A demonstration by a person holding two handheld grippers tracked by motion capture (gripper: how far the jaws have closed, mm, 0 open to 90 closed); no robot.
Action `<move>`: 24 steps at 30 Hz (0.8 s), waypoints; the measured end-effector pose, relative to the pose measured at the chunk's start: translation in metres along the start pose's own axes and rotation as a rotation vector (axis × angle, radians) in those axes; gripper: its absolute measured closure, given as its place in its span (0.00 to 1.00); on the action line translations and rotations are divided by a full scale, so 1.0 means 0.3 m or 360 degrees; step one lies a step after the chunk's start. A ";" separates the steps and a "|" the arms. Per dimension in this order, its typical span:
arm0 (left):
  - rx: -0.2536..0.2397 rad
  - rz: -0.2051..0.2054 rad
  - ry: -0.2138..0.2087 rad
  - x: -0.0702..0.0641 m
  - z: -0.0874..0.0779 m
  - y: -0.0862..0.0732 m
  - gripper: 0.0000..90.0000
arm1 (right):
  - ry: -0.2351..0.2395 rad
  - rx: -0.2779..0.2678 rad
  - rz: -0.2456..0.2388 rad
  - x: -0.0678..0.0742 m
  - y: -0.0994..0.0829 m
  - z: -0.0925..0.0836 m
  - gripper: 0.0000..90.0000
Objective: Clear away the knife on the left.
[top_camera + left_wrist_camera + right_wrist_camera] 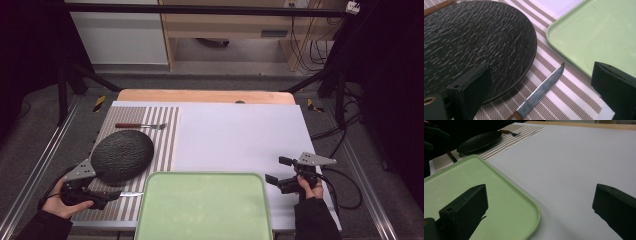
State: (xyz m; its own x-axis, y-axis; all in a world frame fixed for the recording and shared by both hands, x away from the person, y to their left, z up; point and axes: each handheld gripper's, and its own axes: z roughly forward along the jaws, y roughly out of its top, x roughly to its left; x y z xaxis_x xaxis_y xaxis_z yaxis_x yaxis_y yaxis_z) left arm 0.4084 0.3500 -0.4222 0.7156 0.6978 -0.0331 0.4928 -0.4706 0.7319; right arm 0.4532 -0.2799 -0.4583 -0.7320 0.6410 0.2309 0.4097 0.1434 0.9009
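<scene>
High view: bench (240, 135) under white sheet, green tray (204, 207) at near edge, striped placemat (162, 140) on the left. Black textured plate (122, 155) on placemat, fork (142, 126) beyond it. Knife (541, 91) lies flat on placemat between plate and tray, blade tip just beside tray rim. Left gripper (541, 85) jaws wide apart, straddling knife, not touching. Right gripper (277, 171) also apart, empty, by tray's right edge.
</scene>
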 end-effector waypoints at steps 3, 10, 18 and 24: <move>0.0019 0.0006 0.0000 0.003 -0.008 -0.018 0.03 | 0.0001 0.0001 0.0000 0.000 0.000 0.000 0.00; 0.0075 -0.0009 0.0022 0.015 -0.028 -0.055 0.05 | 0.0001 -0.0003 0.0004 0.001 0.000 0.000 0.00; 0.0137 -0.0041 0.0044 0.034 -0.048 -0.091 0.09 | 0.0001 0.0002 0.0004 0.001 0.000 0.000 0.00; 0.0214 -0.0041 0.0042 0.051 -0.039 -0.110 0.17 | 0.0000 0.0002 0.0004 0.000 0.000 0.000 0.00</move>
State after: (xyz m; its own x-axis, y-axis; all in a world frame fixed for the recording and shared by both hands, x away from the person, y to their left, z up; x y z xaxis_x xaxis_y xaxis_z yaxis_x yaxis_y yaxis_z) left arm 0.3973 0.3825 -0.4388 0.6897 0.7234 -0.0315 0.5739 -0.5196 0.6329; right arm 0.4530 -0.2799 -0.4583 -0.7310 0.6413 0.2331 0.4122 0.1427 0.8999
